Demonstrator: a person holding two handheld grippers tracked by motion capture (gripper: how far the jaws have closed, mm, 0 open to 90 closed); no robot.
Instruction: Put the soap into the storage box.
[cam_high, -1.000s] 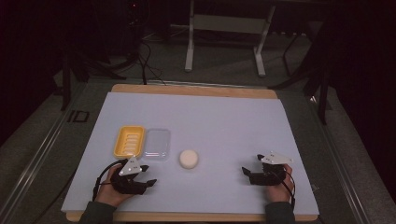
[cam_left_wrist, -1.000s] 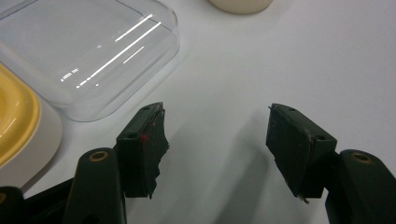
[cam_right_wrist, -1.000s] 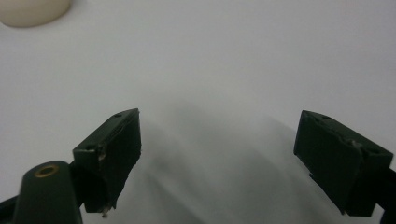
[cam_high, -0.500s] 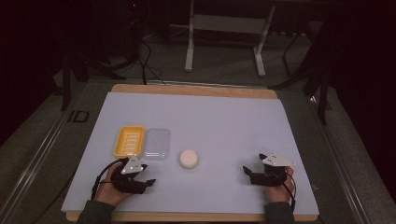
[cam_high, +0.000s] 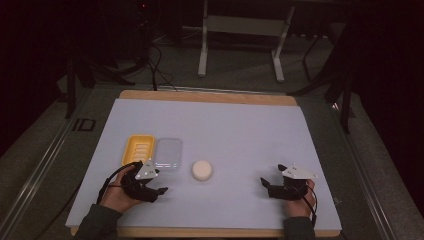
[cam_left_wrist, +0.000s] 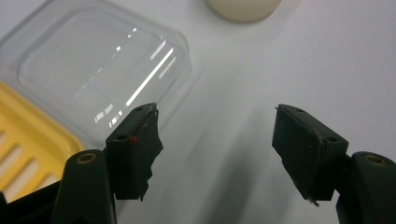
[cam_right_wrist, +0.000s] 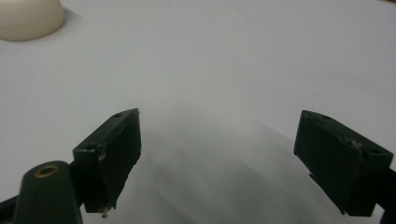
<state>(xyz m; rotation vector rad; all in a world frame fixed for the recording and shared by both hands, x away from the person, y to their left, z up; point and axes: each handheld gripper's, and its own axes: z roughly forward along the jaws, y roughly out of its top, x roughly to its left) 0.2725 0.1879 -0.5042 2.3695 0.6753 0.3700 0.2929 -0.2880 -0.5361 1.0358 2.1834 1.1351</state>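
A yellow soap dish (cam_high: 138, 148) lies at the left of the white table sheet (cam_high: 235, 135), with a clear plastic lid (cam_high: 168, 154) flat beside it on its right. A round cream soap bar (cam_high: 202, 170) rests right of the lid. My left gripper (cam_high: 161, 192) hovers low near the front edge, just below the lid, open and empty. In the left gripper view the lid (cam_left_wrist: 93, 70), the dish (cam_left_wrist: 23, 144) and the soap (cam_left_wrist: 243, 7) lie ahead of the left gripper (cam_left_wrist: 217, 135). My right gripper (cam_high: 264, 186) is open and empty at the front right; the soap (cam_right_wrist: 28, 18) sits far off its left jaw, right gripper (cam_right_wrist: 219, 154).
The sheet covers a wooden board (cam_high: 205, 96) whose edge shows at the back. Beyond the table stand a metal frame's legs (cam_high: 240, 45) and cables (cam_high: 155, 65) on a dark floor. Bare sheet stretches across the middle and back.
Both hands have drifted slightly toward the front edge of the table. The dish, lid and soap have not moved.
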